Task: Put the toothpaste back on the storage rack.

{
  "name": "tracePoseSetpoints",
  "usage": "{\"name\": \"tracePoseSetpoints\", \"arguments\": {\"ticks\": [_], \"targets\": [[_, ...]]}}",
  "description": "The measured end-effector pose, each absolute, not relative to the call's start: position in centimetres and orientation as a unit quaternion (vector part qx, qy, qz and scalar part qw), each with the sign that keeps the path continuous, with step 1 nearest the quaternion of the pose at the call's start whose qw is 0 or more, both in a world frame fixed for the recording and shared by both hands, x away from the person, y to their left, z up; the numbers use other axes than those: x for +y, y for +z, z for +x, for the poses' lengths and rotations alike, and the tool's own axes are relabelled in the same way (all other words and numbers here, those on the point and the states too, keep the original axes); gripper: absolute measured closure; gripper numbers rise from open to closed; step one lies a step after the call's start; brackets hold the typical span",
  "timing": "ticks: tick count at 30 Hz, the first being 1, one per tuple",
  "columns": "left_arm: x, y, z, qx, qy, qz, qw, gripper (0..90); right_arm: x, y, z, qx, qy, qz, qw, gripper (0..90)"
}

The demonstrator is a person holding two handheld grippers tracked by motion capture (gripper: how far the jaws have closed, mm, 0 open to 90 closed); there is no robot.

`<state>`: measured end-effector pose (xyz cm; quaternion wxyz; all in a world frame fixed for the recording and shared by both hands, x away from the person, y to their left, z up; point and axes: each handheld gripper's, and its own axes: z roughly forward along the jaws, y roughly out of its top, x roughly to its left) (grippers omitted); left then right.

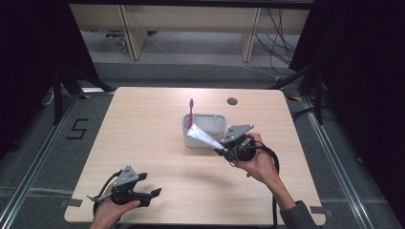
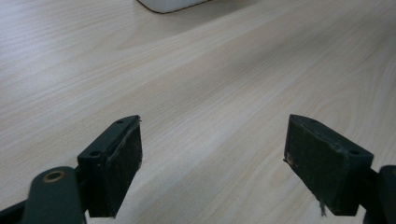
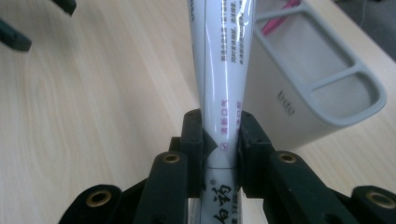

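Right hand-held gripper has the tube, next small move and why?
Probably carry the toothpaste tube on over the holder and tip it toward an empty compartment. The right hand-held gripper clamps it, its far end near the rim, with the toothbrush already standing inside.

I am working in what looks like a lab or recording studio: a pale wooden table [image 1: 143, 143] stands on grey carpet between floor rails [image 1: 28, 181], black curtains [image 1: 363, 71] hang on both sides, and loose cables [image 1: 282, 38] trail behind.

Pale wooden table [image 1: 143, 143], grommet hole [image 1: 232, 101] at far edge; white compartment holder [image 1: 210, 128] standing mid-table
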<state>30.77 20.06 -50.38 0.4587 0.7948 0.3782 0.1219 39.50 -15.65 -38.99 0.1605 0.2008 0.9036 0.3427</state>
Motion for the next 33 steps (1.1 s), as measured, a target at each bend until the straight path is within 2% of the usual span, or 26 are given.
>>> {"name": "tracePoseSetpoints", "arguments": {"ticks": [33], "targets": [[20.2, -50.4, 30.6, 0.379, 0.121, 0.794, 0.459, 18.9, -12.9, -36.3, 45.6, 0.833, 0.467, 0.247, 0.163, 76.1]]}}
